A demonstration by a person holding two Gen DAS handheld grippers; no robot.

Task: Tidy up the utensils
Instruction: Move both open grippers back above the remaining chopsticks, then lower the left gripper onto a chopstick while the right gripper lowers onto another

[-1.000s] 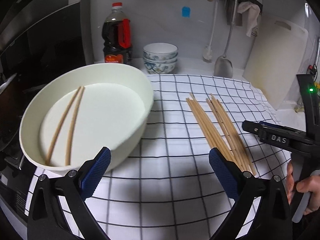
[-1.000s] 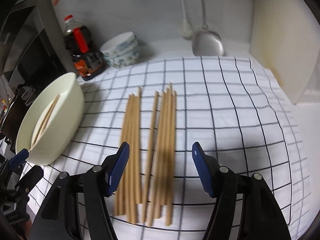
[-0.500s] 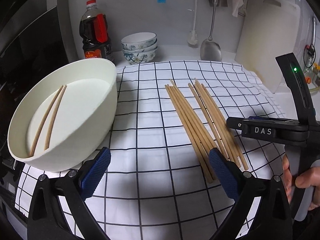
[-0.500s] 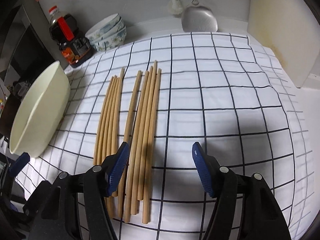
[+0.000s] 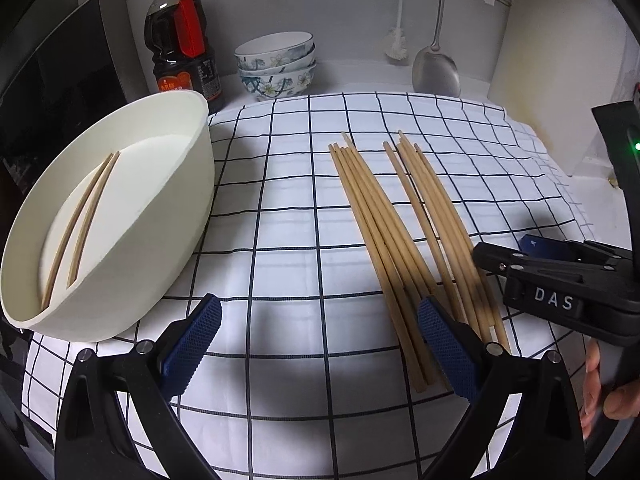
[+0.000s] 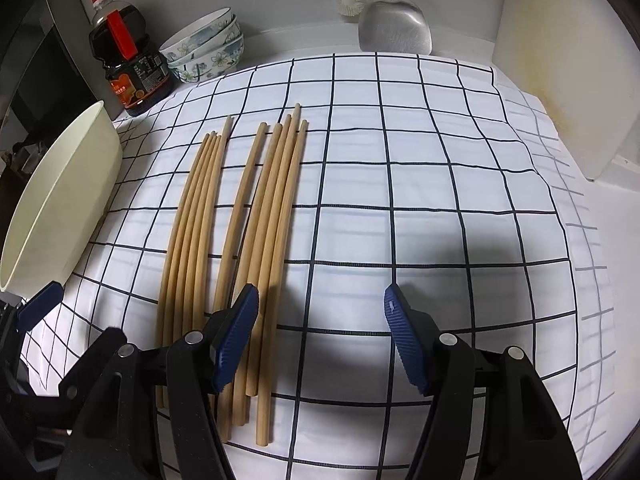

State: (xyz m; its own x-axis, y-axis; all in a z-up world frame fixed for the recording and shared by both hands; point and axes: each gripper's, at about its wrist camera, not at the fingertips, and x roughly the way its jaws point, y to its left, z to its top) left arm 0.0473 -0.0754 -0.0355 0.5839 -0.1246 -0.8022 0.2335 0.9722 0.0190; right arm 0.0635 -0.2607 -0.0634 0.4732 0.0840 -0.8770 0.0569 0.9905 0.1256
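Note:
Several wooden chopsticks point(image 5: 396, 232) point(image 6: 240, 232) lie side by side on a white checked cloth point(image 5: 280, 208) point(image 6: 420, 200). A cream tub point(image 5: 132, 216) point(image 6: 60, 208) rests tilted at the left, with two chopsticks point(image 5: 80, 228) inside it. My left gripper point(image 5: 320, 344) hangs open over bare cloth, its right pad beside the chopsticks' near ends. My right gripper point(image 6: 320, 332) is open too, low over the cloth, its left pad above the rightmost chopsticks. Nothing sits between either pair of pads. In the left wrist view the right gripper's black body point(image 5: 560, 284) hovers over the sticks.
A soy sauce bottle point(image 5: 182, 40) point(image 6: 128, 64) and stacked flowered bowls point(image 5: 276, 64) point(image 6: 208, 44) stand at the back. A metal spatula point(image 5: 436, 64) point(image 6: 394, 28) and brush hang on the wall. A white cutting board point(image 5: 560, 80) point(image 6: 568, 60) leans at the right.
Both grippers have sunk toward the cloth. The left one has slid right, from the tub toward the chopsticks. The right one's left pad now overlaps the rightmost sticks. Both stayed open.

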